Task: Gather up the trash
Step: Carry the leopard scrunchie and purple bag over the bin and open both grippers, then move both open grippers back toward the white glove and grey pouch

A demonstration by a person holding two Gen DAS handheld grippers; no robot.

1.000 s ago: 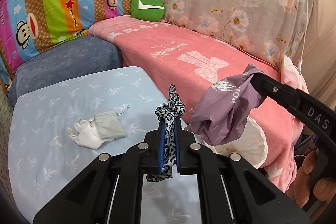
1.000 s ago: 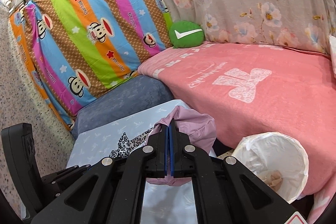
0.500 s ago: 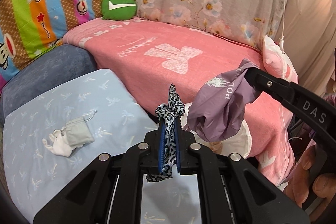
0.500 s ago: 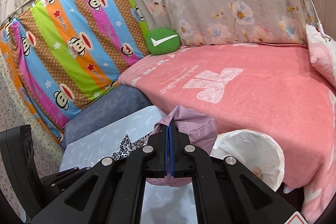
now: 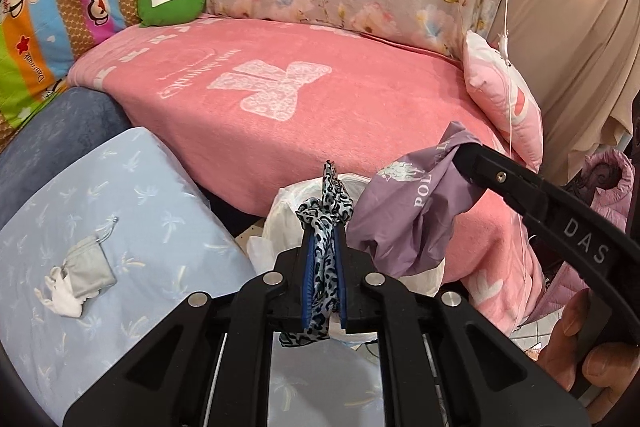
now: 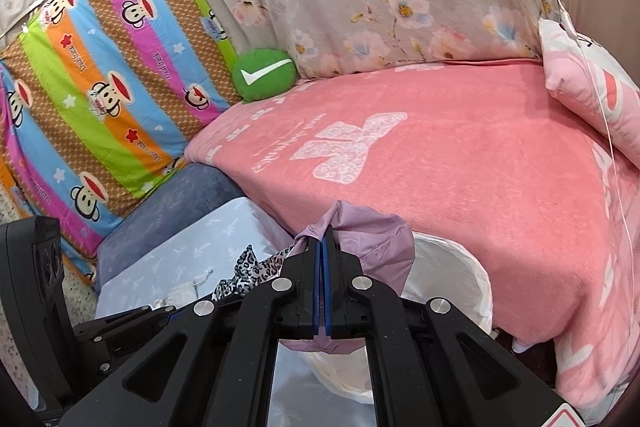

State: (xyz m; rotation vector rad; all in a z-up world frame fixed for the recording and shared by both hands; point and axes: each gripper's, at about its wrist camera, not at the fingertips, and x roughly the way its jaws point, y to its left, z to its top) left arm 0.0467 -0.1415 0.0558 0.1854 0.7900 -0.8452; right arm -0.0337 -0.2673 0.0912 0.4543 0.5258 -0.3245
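Left tongs (image 5: pixel 324 247) clamped tight on leopard-print scrap (image 5: pixel 326 215). Right tongs (image 6: pixel 322 251) closed flat on purple bag (image 6: pixel 380 247). Both items hang over white-lined bin (image 6: pixel 452 275), just ahead of and beneath the tongs. Grey pouch (image 5: pixel 90 263) and white wad (image 5: pixel 62 297) lie on blue surface (image 5: pixel 160 211), left of left tongs.

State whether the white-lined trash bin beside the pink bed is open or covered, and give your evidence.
Open. The white-lined trash bin shows a round open mouth with its liner folded over the rim; the purple bag hangs in front of it, not over it.
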